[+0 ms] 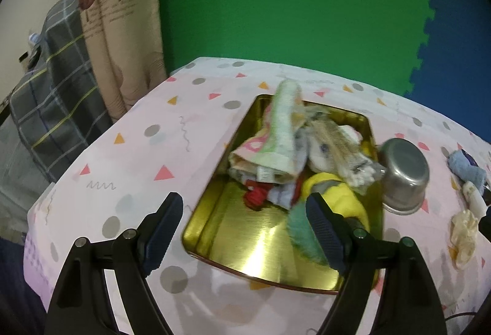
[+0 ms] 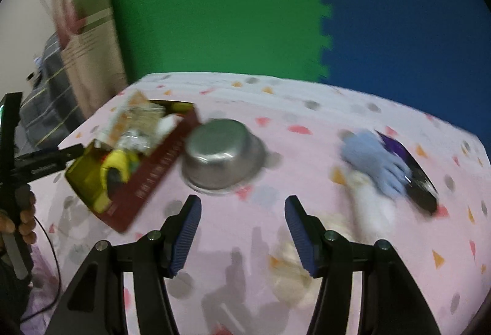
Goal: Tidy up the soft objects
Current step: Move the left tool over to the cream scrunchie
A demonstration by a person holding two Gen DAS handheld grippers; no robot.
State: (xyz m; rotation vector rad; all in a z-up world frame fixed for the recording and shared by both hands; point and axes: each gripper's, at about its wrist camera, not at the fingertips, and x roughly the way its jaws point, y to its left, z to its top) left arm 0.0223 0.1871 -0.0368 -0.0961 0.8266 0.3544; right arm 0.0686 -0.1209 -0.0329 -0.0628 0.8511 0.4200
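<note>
An open gold tin (image 1: 245, 246) with red sides (image 2: 153, 178) lies on the pink patterned tablecloth (image 1: 147, 150). It holds a rolled green-and-pink towel (image 1: 279, 135), a white plush, a yellow plush (image 1: 337, 196), a red piece (image 1: 254, 198) and a teal fuzzy piece (image 1: 302, 230). My left gripper (image 1: 244, 200) hovers open over the tin's near end, its right finger beside the teal piece. My right gripper (image 2: 242, 201) is open and empty above the cloth. A light blue cloth (image 2: 374, 163) and a cream soft lump (image 2: 291, 270) lie outside the tin, the lump just below the right finger.
An upturned steel bowl (image 2: 221, 157) sits against the tin's right side. Beside the blue cloth lie a white bottle (image 2: 371, 206) and a dark purple object (image 2: 414, 178). A person's hand (image 2: 24, 221) holds the left tool. Green and blue foam mats stand behind the table.
</note>
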